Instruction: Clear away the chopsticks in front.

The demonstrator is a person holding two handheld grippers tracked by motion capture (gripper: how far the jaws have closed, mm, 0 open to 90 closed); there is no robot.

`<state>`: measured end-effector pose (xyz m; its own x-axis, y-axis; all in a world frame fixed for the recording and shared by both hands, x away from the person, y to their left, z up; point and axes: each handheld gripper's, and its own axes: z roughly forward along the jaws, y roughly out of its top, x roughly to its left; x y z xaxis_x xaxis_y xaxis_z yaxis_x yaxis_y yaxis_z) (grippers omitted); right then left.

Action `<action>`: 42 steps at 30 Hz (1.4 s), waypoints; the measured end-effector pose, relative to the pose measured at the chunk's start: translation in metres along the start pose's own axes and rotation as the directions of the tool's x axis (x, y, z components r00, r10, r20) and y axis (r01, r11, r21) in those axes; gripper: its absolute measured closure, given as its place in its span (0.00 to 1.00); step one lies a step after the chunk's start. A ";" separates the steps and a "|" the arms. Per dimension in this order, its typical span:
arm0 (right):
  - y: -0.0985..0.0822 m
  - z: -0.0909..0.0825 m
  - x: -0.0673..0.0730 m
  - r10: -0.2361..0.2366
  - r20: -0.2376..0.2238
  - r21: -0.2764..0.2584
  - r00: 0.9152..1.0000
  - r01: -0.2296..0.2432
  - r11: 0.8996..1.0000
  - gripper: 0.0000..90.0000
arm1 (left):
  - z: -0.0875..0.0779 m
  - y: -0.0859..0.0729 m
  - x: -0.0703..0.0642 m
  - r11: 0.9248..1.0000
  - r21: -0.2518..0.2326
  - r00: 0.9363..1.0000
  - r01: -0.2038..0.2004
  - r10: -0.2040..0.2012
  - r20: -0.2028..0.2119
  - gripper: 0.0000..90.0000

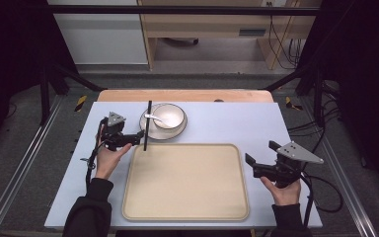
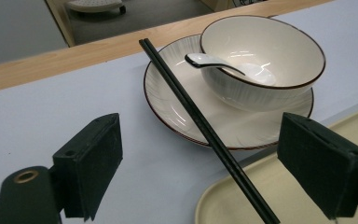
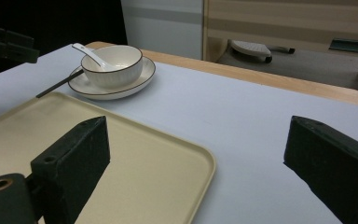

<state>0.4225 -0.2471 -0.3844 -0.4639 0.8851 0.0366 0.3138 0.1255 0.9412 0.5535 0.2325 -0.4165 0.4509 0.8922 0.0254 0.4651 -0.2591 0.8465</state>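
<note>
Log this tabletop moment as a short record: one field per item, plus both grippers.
chopsticks: black, lying across the plate's rim, near end over the tray's corner
plate: white, dark-rimmed, under the bowl
bowl: on the plate, holds a white spoon
tray: beige, nothing on it
left gripper: open, fingers either side of the chopsticks, not pressing
right gripper: open, holding nothing, beside the tray
</note>
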 end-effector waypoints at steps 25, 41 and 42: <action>0.001 0.001 -0.001 0.006 -0.010 0.006 1.000 -0.006 1.000 0.08 | 0.058 0.008 0.004 0.990 0.141 0.999 -0.027 0.030 -0.019 0.55; 0.000 0.001 0.000 0.007 -0.013 0.006 1.000 -0.007 1.000 0.08 | 0.069 0.004 0.000 0.988 0.154 1.000 -0.010 0.008 0.016 0.84; 0.001 0.001 0.000 0.006 -0.013 0.006 1.000 -0.006 1.000 0.08 | 0.069 0.004 -0.001 0.989 0.151 1.000 -0.008 0.006 0.014 0.85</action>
<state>0.4237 -0.2470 -0.3842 -0.4726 0.8801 0.0466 0.3211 0.1227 0.9390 0.6077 0.2050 -0.4504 0.4641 0.8855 0.0233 0.5710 -0.3192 0.7564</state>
